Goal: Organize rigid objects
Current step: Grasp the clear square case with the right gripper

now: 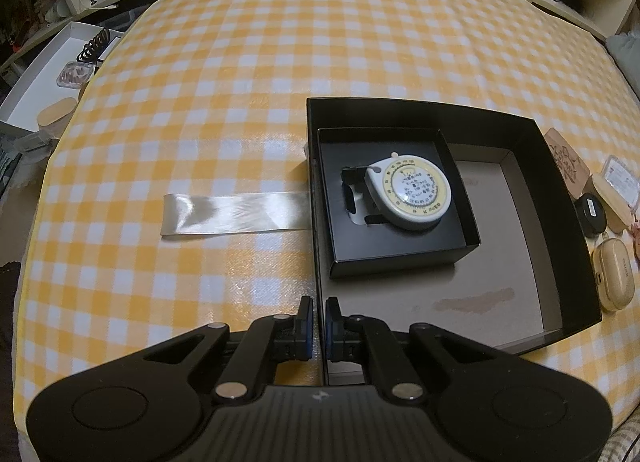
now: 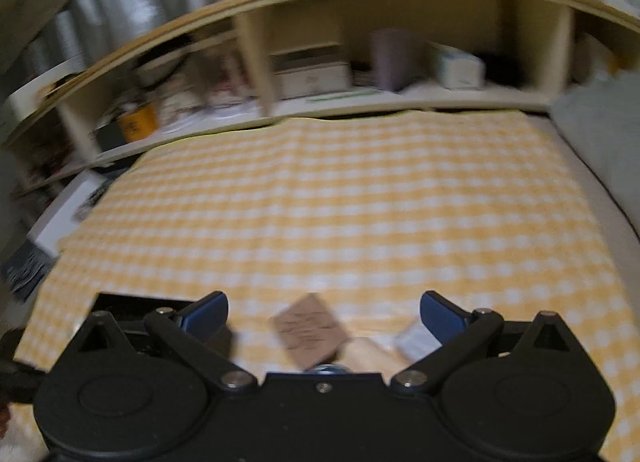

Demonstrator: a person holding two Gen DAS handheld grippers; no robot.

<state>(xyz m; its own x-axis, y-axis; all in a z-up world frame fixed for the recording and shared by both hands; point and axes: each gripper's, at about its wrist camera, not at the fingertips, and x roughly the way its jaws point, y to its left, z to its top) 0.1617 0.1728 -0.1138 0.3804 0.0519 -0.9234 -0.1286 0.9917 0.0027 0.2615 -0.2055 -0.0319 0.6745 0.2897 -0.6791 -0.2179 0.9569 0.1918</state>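
Tape measure [image 1: 412,192] inside black box [image 1: 560,222]

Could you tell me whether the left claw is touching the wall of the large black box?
Touching: the left wrist view shows the left claw shut on the near-left wall of the large black box.

The left tongs [image 1: 319,316] pinch the box [image 1: 560,230] wall; ahead, a tape measure [image 1: 412,194] lies in a smaller box [image 1: 400,262].
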